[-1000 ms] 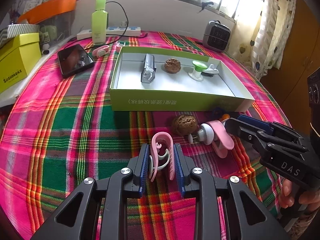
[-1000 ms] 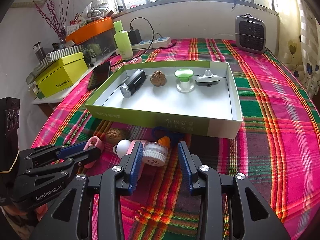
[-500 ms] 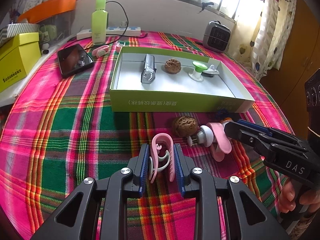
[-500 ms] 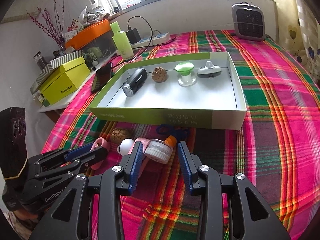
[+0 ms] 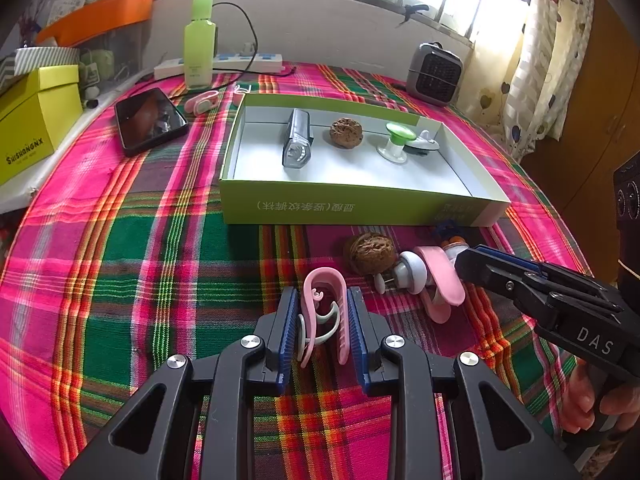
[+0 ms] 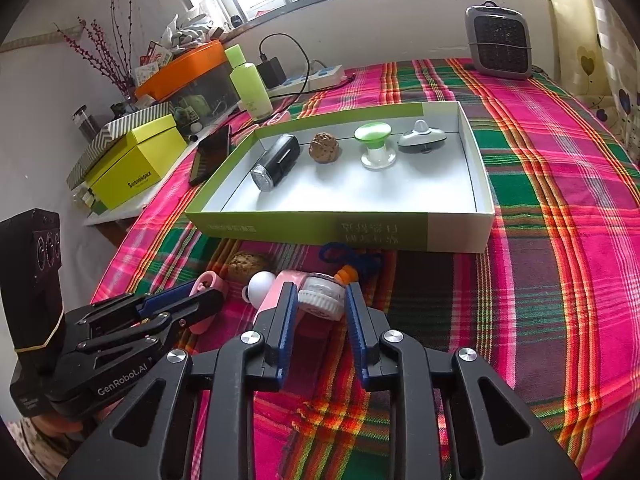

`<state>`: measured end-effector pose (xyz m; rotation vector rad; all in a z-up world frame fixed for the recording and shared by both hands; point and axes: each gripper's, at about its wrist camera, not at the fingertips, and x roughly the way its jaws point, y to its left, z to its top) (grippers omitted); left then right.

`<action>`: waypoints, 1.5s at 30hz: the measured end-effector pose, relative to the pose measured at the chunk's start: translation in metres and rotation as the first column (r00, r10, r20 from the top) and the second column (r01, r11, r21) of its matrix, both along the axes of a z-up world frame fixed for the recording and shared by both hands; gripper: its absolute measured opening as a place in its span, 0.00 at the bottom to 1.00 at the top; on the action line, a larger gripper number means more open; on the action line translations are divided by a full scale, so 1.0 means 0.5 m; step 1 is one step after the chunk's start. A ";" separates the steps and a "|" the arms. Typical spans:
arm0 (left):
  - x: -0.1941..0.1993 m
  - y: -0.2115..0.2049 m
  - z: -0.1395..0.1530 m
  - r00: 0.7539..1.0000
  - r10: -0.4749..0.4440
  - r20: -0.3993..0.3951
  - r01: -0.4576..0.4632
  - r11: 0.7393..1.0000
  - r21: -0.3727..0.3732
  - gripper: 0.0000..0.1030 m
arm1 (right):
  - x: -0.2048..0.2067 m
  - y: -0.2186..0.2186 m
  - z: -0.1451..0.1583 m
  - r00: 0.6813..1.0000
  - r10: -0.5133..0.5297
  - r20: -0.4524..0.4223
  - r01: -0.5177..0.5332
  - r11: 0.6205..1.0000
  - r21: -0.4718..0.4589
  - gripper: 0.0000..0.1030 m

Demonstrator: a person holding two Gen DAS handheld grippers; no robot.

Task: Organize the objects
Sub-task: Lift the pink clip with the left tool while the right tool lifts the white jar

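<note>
My left gripper [image 5: 323, 312] is shut on a pink hair claw clip [image 5: 322, 312], low over the plaid cloth. My right gripper [image 6: 320, 304] is shut on a small clear jar with a white ribbed lid [image 6: 322, 298], lifted a little and tilted; it shows at the right of the left wrist view [image 5: 500, 272]. Under it lie a pink object [image 5: 440, 280], a white knob [image 5: 410, 272] and a walnut [image 5: 370, 252]. The green tray [image 6: 312, 228] holds a bike light [image 6: 276, 162], a walnut [image 6: 325, 147], a green-topped knob [image 6: 374, 146] and a grey lidded piece [image 6: 422, 140].
A blue cord with an orange bead [image 6: 352, 262] lies against the tray's front wall. A phone [image 5: 148, 120], green bottle [image 5: 198, 40], power strip [image 5: 240, 62] and yellow box [image 5: 32, 116] stand at the back left. A small heater [image 6: 500, 38] is at the back right.
My right gripper has narrowed onto the jar and lifted and tilted it slightly. My left gripper still holds the pink clip and has hardly moved.
</note>
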<state>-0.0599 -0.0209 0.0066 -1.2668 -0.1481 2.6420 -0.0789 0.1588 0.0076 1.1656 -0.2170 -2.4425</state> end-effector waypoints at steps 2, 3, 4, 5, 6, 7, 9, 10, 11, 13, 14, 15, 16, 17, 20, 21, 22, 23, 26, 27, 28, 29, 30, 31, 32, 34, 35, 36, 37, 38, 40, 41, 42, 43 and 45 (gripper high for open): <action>0.000 0.000 0.000 1.000 0.000 0.000 0.000 1.000 0.002 0.23 | 0.005 0.000 0.004 1.000 0.004 -0.012 -0.004 1.000 0.009 0.19; -0.001 -0.001 0.000 1.000 0.001 0.001 -0.001 1.000 0.003 0.23 | 0.007 0.001 0.006 1.000 0.005 -0.018 -0.005 1.000 0.012 0.18; 0.000 0.001 0.000 1.000 0.000 0.000 0.000 1.000 0.001 0.23 | 0.009 0.002 0.007 1.000 0.006 -0.022 -0.005 1.000 0.015 0.16; 0.000 0.001 0.000 1.000 0.000 -0.001 0.000 1.000 0.000 0.23 | 0.010 0.004 0.008 1.000 0.005 -0.024 -0.004 1.000 0.018 0.16; 0.000 0.000 0.000 1.000 0.000 -0.001 0.000 1.000 -0.001 0.23 | 0.010 0.006 0.008 1.000 0.001 -0.023 -0.001 1.000 0.020 0.16; -0.001 -0.002 0.000 1.000 0.001 -0.001 -0.001 1.000 0.001 0.23 | 0.011 0.010 0.009 1.000 -0.005 -0.022 0.005 1.000 0.018 0.16; 0.000 0.000 0.000 1.000 0.000 0.000 0.000 1.000 0.001 0.23 | 0.013 0.014 0.009 1.000 -0.005 -0.017 0.005 1.000 0.019 0.16; 0.000 0.000 0.000 1.000 0.000 0.000 0.000 1.000 0.000 0.23 | 0.013 0.014 0.009 1.000 -0.008 -0.016 0.008 1.000 0.024 0.16; 0.000 0.000 -0.001 1.000 0.000 0.000 0.000 1.000 0.000 0.23 | 0.014 0.015 0.010 1.000 -0.018 -0.014 0.019 0.999 0.039 0.16; 0.000 0.000 0.000 1.000 0.000 0.000 0.000 1.000 0.001 0.23 | 0.013 0.017 0.008 0.999 -0.044 -0.012 0.045 0.996 0.071 0.16; 0.000 0.000 -0.001 1.000 0.000 0.000 0.000 1.000 0.002 0.23 | 0.012 0.023 0.006 0.998 -0.066 -0.007 0.067 0.994 0.084 0.16; 0.000 0.000 -0.001 1.000 -0.001 -0.001 0.001 1.000 0.001 0.23 | 0.012 0.027 0.005 0.997 -0.073 -0.004 0.073 0.994 0.080 0.16; 0.000 0.000 -0.001 1.000 -0.001 -0.001 0.001 1.000 0.001 0.23 | 0.013 0.032 0.006 0.997 -0.073 -0.004 0.073 0.995 0.067 0.16; 0.000 0.000 0.000 1.000 0.000 -0.001 0.000 1.000 0.000 0.23 | 0.013 0.035 0.008 0.997 -0.072 -0.005 0.072 0.996 0.050 0.16; 0.001 0.000 -0.001 1.000 -0.001 -0.001 0.001 1.000 0.001 0.23 | 0.012 0.036 0.014 0.998 -0.068 -0.013 0.068 0.998 0.008 0.16; 0.001 -0.001 -0.001 1.000 -0.001 -0.001 0.001 1.000 0.002 0.23 | 0.009 0.035 0.014 0.998 -0.058 -0.007 0.058 0.998 -0.013 0.17; 0.001 0.001 0.000 1.000 0.000 -0.001 0.000 1.000 0.002 0.23 | 0.007 0.034 0.013 0.999 -0.053 -0.002 0.053 0.998 -0.029 0.18; 0.001 0.001 0.000 1.000 0.000 -0.001 0.000 1.000 0.000 0.23 | 0.002 0.032 0.010 0.998 -0.054 0.011 0.054 0.997 -0.047 0.20; 0.001 0.001 0.000 1.000 -0.001 -0.002 0.001 1.000 0.000 0.23 | -0.010 0.021 0.002 0.998 -0.055 0.040 0.057 0.997 -0.051 0.26; 0.001 0.001 0.000 1.000 -0.001 -0.001 0.001 1.000 0.001 0.23 | -0.012 0.019 -0.001 0.998 -0.054 0.044 0.057 0.997 -0.049 0.27; 0.001 0.001 0.000 1.000 -0.001 -0.001 0.001 1.000 0.002 0.23 | -0.012 0.017 -0.003 0.998 -0.051 0.047 0.054 0.997 -0.053 0.29; 0.001 0.001 -0.001 1.000 -0.001 -0.001 0.001 1.000 0.002 0.23 | -0.014 0.015 -0.005 0.997 -0.048 0.054 0.051 0.997 -0.056 0.30; 0.002 0.001 -0.001 1.000 -0.001 -0.001 0.001 1.000 0.001 0.23 | -0.015 0.014 -0.007 0.997 -0.045 0.061 0.048 0.997 -0.060 0.31; 0.002 0.001 -0.001 1.000 -0.001 -0.001 0.001 1.000 0.001 0.23 | -0.016 0.013 -0.009 0.997 -0.043 0.063 0.047 0.997 -0.062 0.31; 0.002 0.000 -0.001 1.000 -0.001 -0.002 0.001 1.000 0.001 0.23 | -0.017 0.013 -0.009 0.997 -0.048 0.060 0.051 0.997 -0.059 0.32; 0.002 0.000 -0.001 1.000 -0.002 -0.002 0.002 1.000 0.002 0.23 | -0.018 0.011 -0.009 0.997 -0.051 0.061 0.054 0.997 -0.055 0.32; 0.002 0.000 -0.001 1.000 -0.001 -0.001 0.001 1.000 0.003 0.23 | -0.019 0.011 -0.008 0.997 -0.050 0.062 0.054 0.997 -0.054 0.32; 0.001 0.000 -0.001 1.000 -0.001 -0.001 0.001 1.000 0.003 0.23 | -0.019 0.011 -0.008 0.997 -0.049 0.065 0.053 0.997 -0.053 0.32; 0.002 0.001 -0.001 1.000 -0.001 -0.002 0.001 1.000 0.001 0.23 | -0.019 0.011 -0.008 0.997 -0.045 0.067 0.049 0.997 -0.056 0.32; 0.002 0.000 -0.001 1.000 -0.001 -0.002 0.001 1.000 0.002 0.23 | -0.019 0.010 -0.009 0.997 -0.032 0.073 0.037 0.997 -0.065 0.32; 0.002 0.000 0.000 1.000 -0.002 -0.002 0.002 1.000 0.002 0.23 | -0.021 0.009 -0.013 0.995 -0.013 0.094 0.020 0.997 -0.077 0.32; 0.002 0.000 0.000 1.000 -0.001 -0.002 0.001 1.000 0.002 0.23 | -0.022 0.007 -0.015 0.995 -0.008 0.101 0.015 0.997 -0.076 0.32; 0.002 0.000 0.000 1.000 -0.001 -0.002 0.001 1.000 0.002 0.23 | -0.020 0.006 -0.014 0.995 -0.008 0.098 0.015 0.997 -0.071 0.32; 0.002 0.000 0.000 1.000 -0.002 -0.002 0.002 1.000 0.003 0.23 | -0.018 0.005 -0.013 0.996 -0.007 0.090 0.013 0.998 -0.060 0.32; 0.002 0.000 0.000 1.000 -0.002 -0.002 0.002 1.000 0.002 0.23 | -0.016 0.002 -0.011 0.997 -0.002 0.082 0.006 0.999 -0.050 0.29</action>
